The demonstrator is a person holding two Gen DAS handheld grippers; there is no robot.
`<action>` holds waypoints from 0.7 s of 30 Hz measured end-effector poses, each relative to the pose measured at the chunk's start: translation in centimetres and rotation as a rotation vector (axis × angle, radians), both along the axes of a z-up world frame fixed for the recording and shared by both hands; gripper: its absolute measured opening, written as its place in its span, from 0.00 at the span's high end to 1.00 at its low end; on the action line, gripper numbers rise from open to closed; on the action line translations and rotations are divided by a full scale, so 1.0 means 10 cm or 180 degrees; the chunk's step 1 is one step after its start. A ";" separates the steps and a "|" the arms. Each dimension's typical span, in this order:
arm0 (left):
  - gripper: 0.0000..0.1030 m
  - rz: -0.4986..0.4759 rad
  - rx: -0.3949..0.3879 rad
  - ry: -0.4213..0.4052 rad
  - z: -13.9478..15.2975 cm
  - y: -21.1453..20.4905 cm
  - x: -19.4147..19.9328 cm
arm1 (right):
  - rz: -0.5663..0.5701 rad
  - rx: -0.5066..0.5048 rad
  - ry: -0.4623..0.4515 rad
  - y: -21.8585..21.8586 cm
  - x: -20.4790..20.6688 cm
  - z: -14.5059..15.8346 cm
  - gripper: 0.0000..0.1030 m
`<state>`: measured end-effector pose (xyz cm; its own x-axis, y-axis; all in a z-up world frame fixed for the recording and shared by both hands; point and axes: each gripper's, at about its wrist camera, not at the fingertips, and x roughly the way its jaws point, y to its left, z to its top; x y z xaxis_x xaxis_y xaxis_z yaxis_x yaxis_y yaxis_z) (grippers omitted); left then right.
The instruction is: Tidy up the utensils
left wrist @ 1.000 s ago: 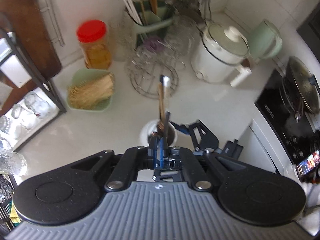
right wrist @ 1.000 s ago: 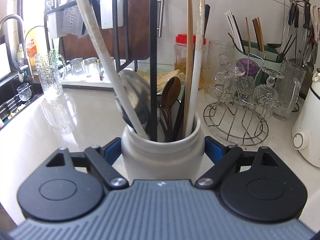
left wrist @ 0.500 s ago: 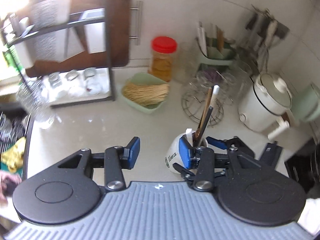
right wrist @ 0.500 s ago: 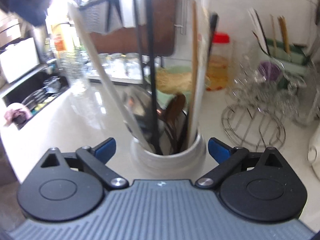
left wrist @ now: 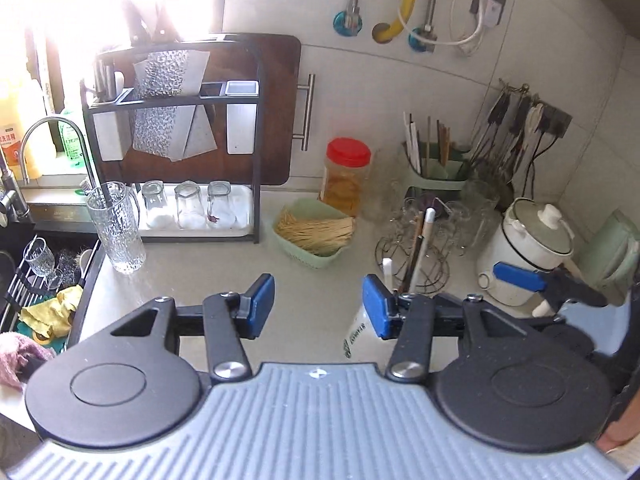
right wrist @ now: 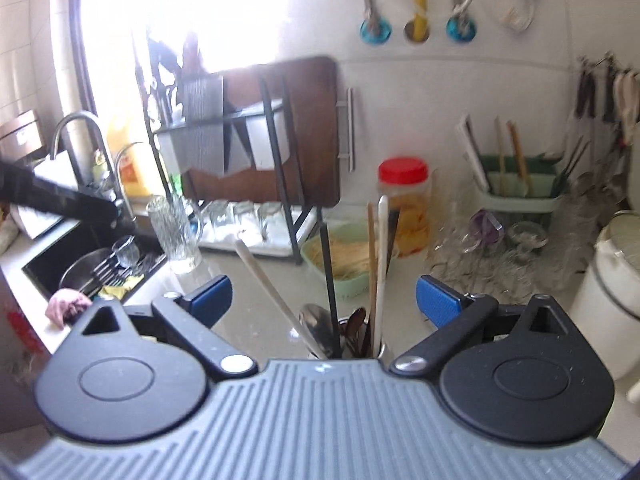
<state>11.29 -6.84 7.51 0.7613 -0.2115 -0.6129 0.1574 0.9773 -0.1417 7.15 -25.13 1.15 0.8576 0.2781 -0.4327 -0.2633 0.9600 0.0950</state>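
Shiny kitchen things, hard and smooth

The tabletop [left wrist: 200, 280] is smooth, pale and a bit shiny. The white jar [left wrist: 358, 330] looks like glossy pottery and holds a wooden stick [right wrist: 372, 264] and a shiny metal spoon [right wrist: 316, 326]. The glass jug [left wrist: 116, 232] is bumpy. The gripper pads [left wrist: 262, 304] are matt blue rubber.

Left gripper [left wrist: 318, 306] jaws have just been opening, empty; right gripper [right wrist: 324, 300] jaws gape.
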 end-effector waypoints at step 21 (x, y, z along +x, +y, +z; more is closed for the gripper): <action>0.10 0.0259 -0.0074 -0.0161 -0.27 0.05 -1.00 | -0.0302 0.0128 0.0010 0.10 -1.06 0.22 0.03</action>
<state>1.29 -6.38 4.80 0.8063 -0.1614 -0.5690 0.0852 0.9837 -0.1583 -3.48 -24.16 3.40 0.8796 0.2129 -0.4255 -0.1712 0.9760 0.1345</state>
